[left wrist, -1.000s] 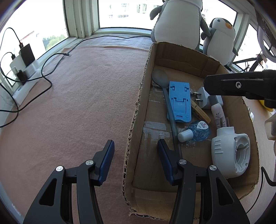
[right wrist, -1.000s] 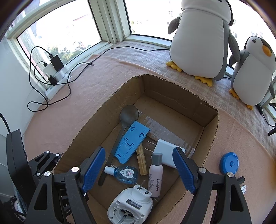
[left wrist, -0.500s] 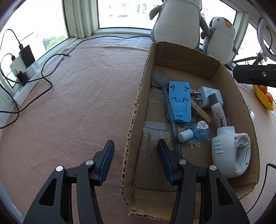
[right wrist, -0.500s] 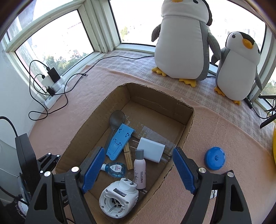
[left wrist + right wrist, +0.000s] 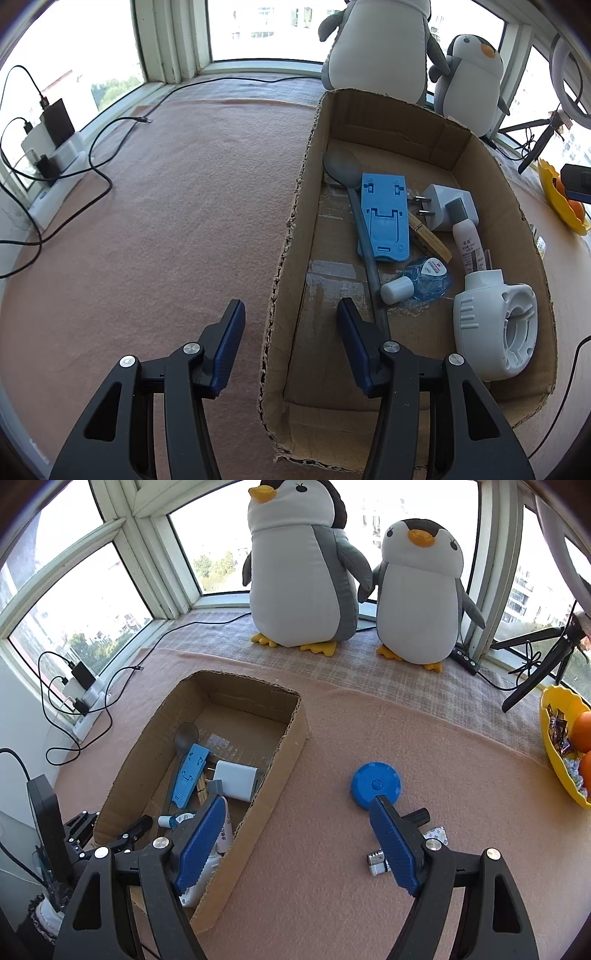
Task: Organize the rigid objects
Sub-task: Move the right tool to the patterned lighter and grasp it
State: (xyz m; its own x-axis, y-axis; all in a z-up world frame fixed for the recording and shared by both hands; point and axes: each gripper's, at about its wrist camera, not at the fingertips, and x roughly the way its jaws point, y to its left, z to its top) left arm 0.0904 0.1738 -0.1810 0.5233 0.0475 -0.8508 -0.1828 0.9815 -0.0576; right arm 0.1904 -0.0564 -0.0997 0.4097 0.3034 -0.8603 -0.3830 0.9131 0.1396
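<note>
Jaws: we are finding left gripper point(image 5: 290, 310), right gripper point(image 5: 297, 806) released, empty;
Risk: blue disc point(image 5: 375, 784), lower centre, skidding off an off-centre pad.

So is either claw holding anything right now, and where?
Nothing is held. The left claw straddles the box wall without pinching it; the right claw is open above the mat.

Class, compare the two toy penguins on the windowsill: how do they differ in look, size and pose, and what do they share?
The left penguin is the taller and bulkier; the right penguin is shorter. The left penguin's head is turned so its beak points left, while the right penguin faces the camera, both eyes showing. The left penguin stands nearer the window corner; the right penguin stands nearer the tripod. Both are upright, grey and white, with orange beaks and feet.
</note>
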